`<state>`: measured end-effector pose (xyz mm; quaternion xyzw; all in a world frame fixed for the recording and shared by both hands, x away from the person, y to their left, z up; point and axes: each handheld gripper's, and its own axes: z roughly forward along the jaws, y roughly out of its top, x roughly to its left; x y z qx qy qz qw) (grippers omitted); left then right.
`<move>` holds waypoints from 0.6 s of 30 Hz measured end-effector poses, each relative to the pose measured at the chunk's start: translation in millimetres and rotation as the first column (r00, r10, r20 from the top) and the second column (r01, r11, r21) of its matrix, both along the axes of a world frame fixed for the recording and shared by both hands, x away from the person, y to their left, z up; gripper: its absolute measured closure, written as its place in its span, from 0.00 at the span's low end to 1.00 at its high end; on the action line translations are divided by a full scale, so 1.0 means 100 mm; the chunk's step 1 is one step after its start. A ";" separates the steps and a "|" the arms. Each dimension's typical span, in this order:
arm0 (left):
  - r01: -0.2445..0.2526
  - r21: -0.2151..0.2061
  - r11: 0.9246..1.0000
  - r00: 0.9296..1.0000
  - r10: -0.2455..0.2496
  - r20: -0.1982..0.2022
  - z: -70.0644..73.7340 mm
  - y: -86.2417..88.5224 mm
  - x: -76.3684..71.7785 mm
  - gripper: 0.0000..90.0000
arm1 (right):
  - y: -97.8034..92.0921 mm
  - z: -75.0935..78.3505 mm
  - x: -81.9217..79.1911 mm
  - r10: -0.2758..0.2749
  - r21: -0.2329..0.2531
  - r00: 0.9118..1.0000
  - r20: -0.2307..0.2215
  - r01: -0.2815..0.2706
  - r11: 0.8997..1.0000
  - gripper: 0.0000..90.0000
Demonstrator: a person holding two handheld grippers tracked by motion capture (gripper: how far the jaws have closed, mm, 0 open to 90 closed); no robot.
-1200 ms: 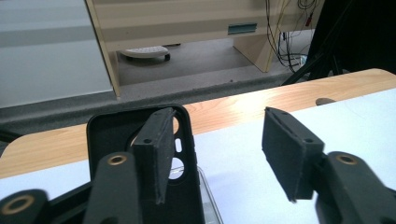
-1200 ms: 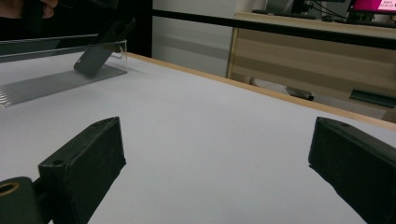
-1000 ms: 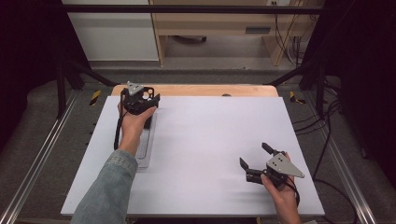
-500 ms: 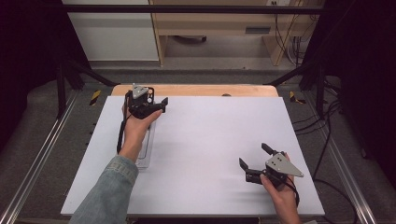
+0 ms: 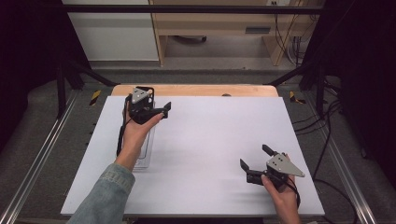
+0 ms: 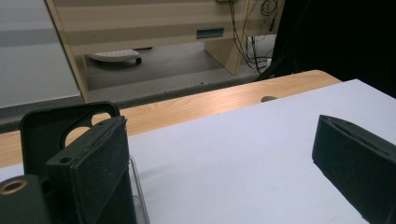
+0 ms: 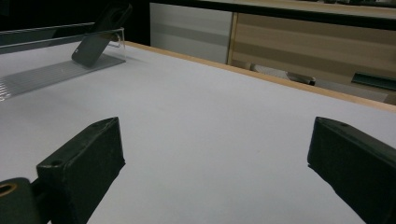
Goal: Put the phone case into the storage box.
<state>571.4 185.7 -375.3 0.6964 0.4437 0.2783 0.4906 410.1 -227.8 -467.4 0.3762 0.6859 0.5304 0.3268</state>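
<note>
Here, the left gripper (image 5: 158, 108) sits at about ten o'clock on the big white table (image 5: 210, 140), near the far edge. Its black fingers (image 6: 93, 158) are spread wide open, and they hold nothing. A person's hand (image 5: 137, 133) in a blue denim sleeve (image 5: 105, 196) holds it. Just under that hand lies a long clear plastic tray (image 5: 144, 154), flat on the table. In the left gripper view, a black phone case with a round camera hole (image 6: 51, 126) stands right behind the near finger, just beside the clear tray's edge. I cannot tell if the finger touches the case. In the right gripper view, the same black case (image 7: 95, 35) leans tilted against the end wall of the clear tray, at the far end of it.

The middle of the table is plain white.

The right gripper (image 5: 254, 158) rests at about four o'clock, near the front edge, well apart from the tray. Its black fingers (image 7: 84, 168) are wide open too, with only white table between them. The other hand (image 5: 280, 191) holds it from below.
</note>
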 end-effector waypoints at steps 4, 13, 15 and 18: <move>0.000 -0.008 1.000 1.000 0.000 0.007 0.02 -0.02 -0.03 0.04 | -0.01 0.00 0.00 -0.007 0.004 1.000 -0.005 0.008 1.000 0.04; 0.020 -0.004 1.000 1.000 -0.020 0.018 0.05 -0.10 -0.08 0.04 | -0.03 0.01 0.00 -0.013 0.008 1.000 -0.004 0.013 1.000 0.04; 0.021 0.001 1.000 1.000 -0.021 0.017 0.04 -0.13 -0.10 0.04 | -0.03 0.02 -0.01 -0.015 0.009 1.000 -0.003 0.015 1.000 0.04; 0.028 0.016 0.999 0.999 -0.028 0.034 0.05 -0.15 -0.14 0.04 | -0.02 0.03 -0.02 -0.013 0.003 1.000 0.007 0.013 1.000 0.04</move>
